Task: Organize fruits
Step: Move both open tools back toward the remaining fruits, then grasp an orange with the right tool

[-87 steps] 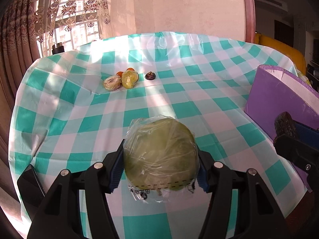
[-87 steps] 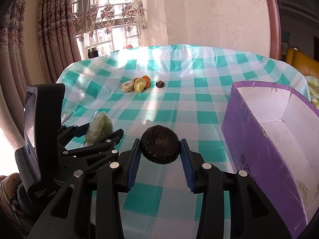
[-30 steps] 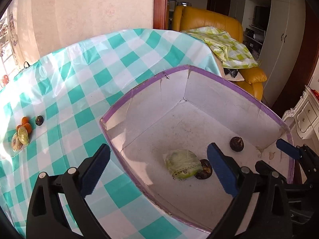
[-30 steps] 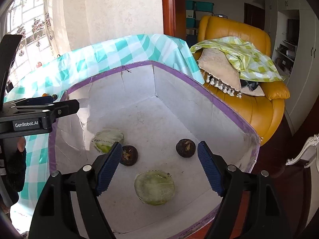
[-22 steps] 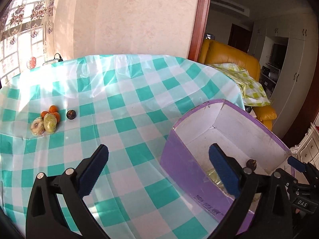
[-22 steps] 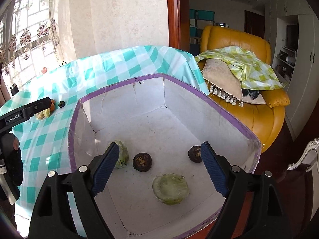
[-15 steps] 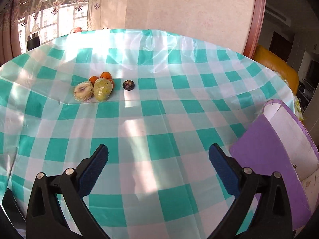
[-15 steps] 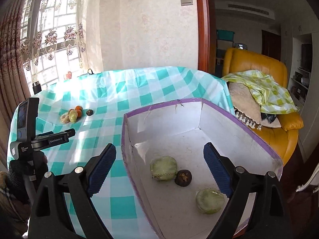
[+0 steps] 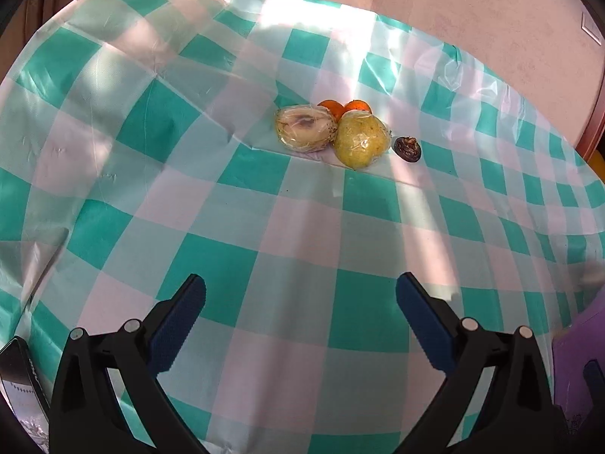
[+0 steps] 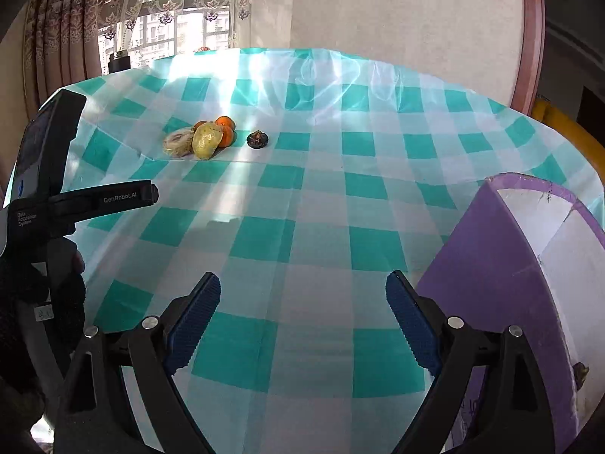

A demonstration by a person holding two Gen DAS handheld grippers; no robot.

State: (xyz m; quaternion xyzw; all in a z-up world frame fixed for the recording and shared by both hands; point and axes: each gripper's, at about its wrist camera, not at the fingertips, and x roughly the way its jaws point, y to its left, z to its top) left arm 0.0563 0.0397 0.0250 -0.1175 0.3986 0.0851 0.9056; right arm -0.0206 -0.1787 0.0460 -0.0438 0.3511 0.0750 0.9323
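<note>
A small heap of fruit lies on the green-checked tablecloth [image 9: 234,265]: a pale wrapped fruit [image 9: 304,130], a yellow-green wrapped fruit [image 9: 361,140], two oranges [image 9: 331,108] behind them and a dark round fruit [image 9: 407,148] to the right. My left gripper [image 9: 300,280] stands open and empty, short of the heap. The right wrist view shows the same heap [image 10: 206,140] farther off, with the dark fruit [image 10: 258,139] beside it. My right gripper [image 10: 302,277] is open and empty over the cloth. The purple box [image 10: 491,265] stands at its right, a dark fruit [image 10: 580,372] inside.
A gloved hand [image 10: 56,295] holds the left gripper's body at the left of the right wrist view. The box corner [image 9: 574,340] shows at the lower right of the left wrist view. A window with curtains and a dark bottle [image 10: 119,62] lie beyond the table's far edge.
Both grippers swung away from above the purple box, where they had dropped fruit, back over the table. The left one has come nearer to the fruit heap; the right jaws spread a little wider.
</note>
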